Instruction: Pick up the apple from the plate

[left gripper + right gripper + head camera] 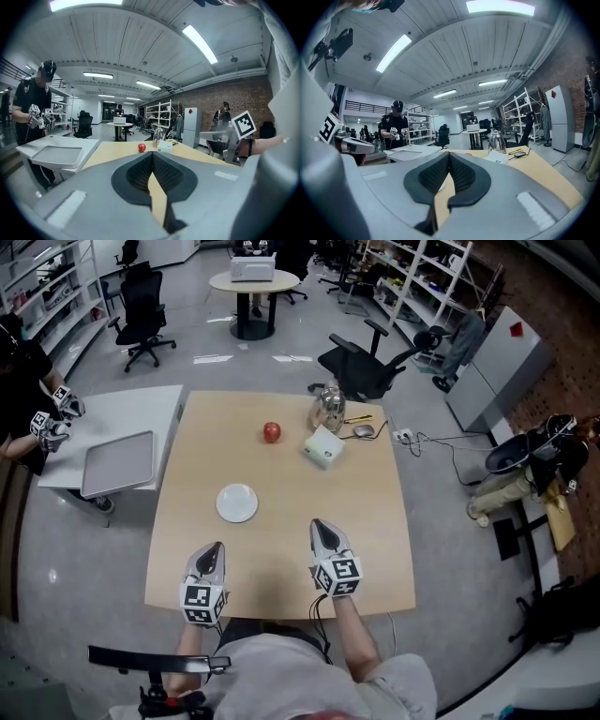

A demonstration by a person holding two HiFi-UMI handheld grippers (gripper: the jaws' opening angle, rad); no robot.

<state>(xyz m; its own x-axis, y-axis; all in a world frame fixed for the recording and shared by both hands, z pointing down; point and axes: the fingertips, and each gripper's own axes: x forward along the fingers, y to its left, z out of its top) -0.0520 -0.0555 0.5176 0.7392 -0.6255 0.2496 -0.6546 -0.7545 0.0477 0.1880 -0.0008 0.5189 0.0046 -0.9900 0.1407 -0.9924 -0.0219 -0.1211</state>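
The red apple (272, 432) lies on the bare wooden table (375, 521) toward its far side, apart from the plate; it also shows small in the left gripper view (141, 147). Nothing is on the white plate (237, 502), which sits nearer, left of the table's middle. My left gripper (217, 546) hovers over the near edge, just this side of the plate, jaws shut and empty (152, 154). My right gripper (316, 522) hangs to the plate's right, also shut with nothing in it (449, 154). Both point toward the far side.
A metal kettle (328, 409), a white box (324, 446) and a mouse (364, 430) stand at the table's far right. A grey tray (117, 463) rests on a white side table at left, where a person (28, 399) holds grippers. An office chair (370, 362) stands beyond the table.
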